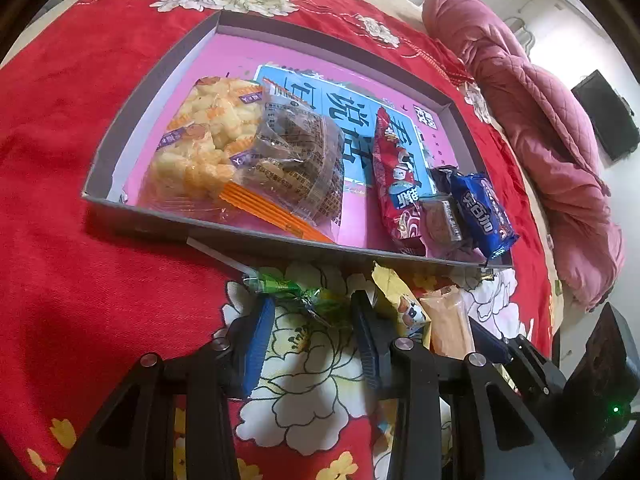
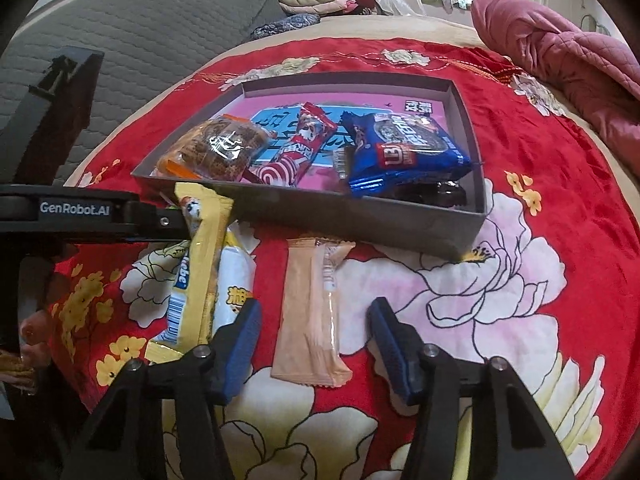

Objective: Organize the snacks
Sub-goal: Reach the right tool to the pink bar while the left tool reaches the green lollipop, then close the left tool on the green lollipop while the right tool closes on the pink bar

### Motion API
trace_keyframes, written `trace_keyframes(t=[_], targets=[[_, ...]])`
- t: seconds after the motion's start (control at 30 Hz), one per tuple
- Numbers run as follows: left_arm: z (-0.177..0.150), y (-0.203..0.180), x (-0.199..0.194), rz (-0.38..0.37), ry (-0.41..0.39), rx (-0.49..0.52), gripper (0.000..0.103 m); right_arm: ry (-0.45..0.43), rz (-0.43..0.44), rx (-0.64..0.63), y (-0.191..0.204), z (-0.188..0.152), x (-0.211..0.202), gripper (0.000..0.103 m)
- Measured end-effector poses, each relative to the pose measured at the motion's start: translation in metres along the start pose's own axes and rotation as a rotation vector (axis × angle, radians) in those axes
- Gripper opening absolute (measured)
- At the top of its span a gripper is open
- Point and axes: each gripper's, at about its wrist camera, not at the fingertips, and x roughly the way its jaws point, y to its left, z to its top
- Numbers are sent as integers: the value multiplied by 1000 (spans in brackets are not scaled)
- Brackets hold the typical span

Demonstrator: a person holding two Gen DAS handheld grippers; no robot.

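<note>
Blue-padded right gripper point(image 2: 314, 330) (spread) astride peach wafer point(image 2: 310, 320)

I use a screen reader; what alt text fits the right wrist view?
The open right gripper straddles a peach snack bar lying on a red floral cloth. Beyond it, a shallow gray box holds several wrapped snacks; a yellow packet lies to the left.

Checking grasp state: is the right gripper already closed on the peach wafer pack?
No. The right gripper is open, its blue fingers on either side of the peach wafer pack, which lies flat on the red cloth.
</note>
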Motion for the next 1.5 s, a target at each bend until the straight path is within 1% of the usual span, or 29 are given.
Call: trace_keyframes(t=[0.07, 0.33, 0.4, 0.6, 0.73, 0.87, 0.97, 1.17, 1.3, 1.5], targets=[[0, 0, 1, -3, -1, -3, 41, -1, 3, -7, 1, 0, 1, 51], [-3, -3, 5, -11, 7, -20, 40, 1, 8, -19, 3, 0, 5, 50], [-4, -8, 8, 1, 5, -9, 40, 2, 7, -20, 3, 0, 5, 50], [-3, -13, 13, 3, 1, -9, 40, 1, 7, -15, 2, 0, 6, 47], [-4, -16, 15, 20, -15, -11, 40, 0, 10, -13, 0, 0, 7, 45], [-7, -21, 15, 41, -26, 10, 36, -1, 7, -15, 0, 0, 7, 41], [-9, -25, 14, 57, -30, 35, 35, -1, 3, -20, 0, 1, 7, 36], [-10, -29, 13, 73, -27, 63, 34, -4, 6, -31, 1, 2, 7, 30], [-11, -30, 12, 69, -26, 66, 34, -6, 6, -33, 1, 2, 6, 27], [-13, -27, 9, 57, -24, 65, 33, -9, 33, 7, -5, 2, 4, 24]])
